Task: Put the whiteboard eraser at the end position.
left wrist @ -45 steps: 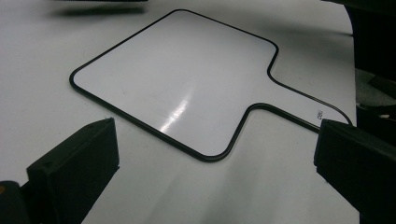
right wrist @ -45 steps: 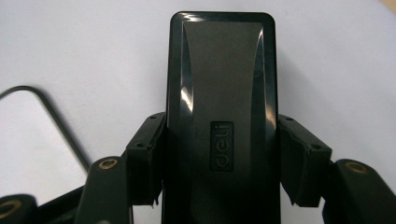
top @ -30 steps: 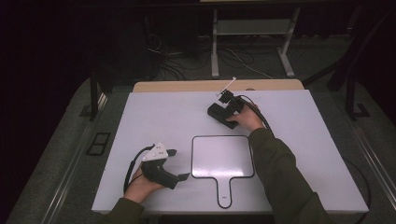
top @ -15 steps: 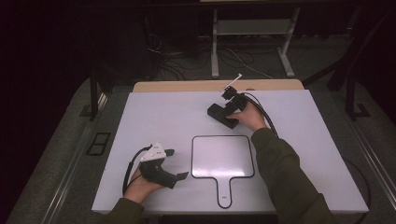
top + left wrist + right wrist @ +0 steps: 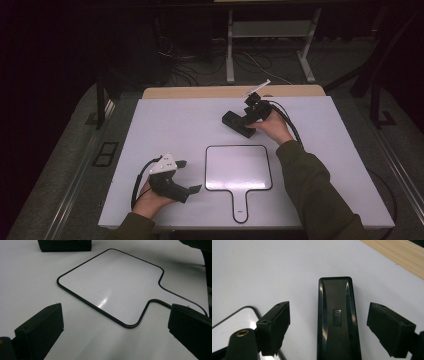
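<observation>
- The black case (image 5: pixel 338 322) lay flat on the white table (image 5: pixel 175 125), lengthwise between the right gripper (image 5: pixel 328 326) jaws, touching neither pad; its long top face carried a small embossed mark, too blurred to read.
- Those jaws had just been opening and stood spread on either side of the case, above it.
- The right hand (image 5: pixel 270 127) reached to the far side, forearm stretched forward.
- The paddle-shaped whiteboard (image 5: pixel 112 287) lay beyond the left gripper (image 5: pixel 112 332) jaws, which were spread wide and empty.
- The left hand (image 5: pixel 152 200) rested low near the table's front edge.
</observation>
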A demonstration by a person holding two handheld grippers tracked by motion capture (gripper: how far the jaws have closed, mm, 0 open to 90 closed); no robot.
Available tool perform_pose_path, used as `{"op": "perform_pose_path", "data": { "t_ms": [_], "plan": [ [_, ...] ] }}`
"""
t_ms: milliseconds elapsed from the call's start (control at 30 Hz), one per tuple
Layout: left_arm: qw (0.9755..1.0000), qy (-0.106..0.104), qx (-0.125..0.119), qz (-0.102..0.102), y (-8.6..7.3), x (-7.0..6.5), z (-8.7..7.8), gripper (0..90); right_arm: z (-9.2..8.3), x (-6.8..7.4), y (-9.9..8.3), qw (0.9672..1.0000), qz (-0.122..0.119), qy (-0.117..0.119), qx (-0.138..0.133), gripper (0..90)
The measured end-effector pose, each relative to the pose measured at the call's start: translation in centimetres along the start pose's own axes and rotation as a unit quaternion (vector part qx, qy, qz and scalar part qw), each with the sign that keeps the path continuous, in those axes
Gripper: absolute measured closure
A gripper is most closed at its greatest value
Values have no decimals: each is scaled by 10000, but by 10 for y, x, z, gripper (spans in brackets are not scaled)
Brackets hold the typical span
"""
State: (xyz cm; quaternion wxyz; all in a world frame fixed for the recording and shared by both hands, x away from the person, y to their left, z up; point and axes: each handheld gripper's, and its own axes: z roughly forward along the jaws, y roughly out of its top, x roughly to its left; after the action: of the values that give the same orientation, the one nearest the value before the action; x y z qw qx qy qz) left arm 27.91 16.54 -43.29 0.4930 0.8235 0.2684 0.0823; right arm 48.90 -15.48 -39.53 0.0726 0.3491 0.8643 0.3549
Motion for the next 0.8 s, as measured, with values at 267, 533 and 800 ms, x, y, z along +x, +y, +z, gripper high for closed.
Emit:
{"op": "perform_pose_path", "data": {
  "t_ms": [267, 533, 800],
  "plan": [
    [10000, -33, -21, -15, -1, -1, 0, 0, -17, 15, -10, 9995, -101, -92, -300, 160],
    [10000, -37, -37, -37, -1, -1, -2, 0, -33, 22, -23, 9987, -154, -58, -483, 159],
    [10000, -42, -14, -29, -1, -2, -1, 0, -48, 24, -43, 9975, -120, -134, -685, 108]
  ]
}}
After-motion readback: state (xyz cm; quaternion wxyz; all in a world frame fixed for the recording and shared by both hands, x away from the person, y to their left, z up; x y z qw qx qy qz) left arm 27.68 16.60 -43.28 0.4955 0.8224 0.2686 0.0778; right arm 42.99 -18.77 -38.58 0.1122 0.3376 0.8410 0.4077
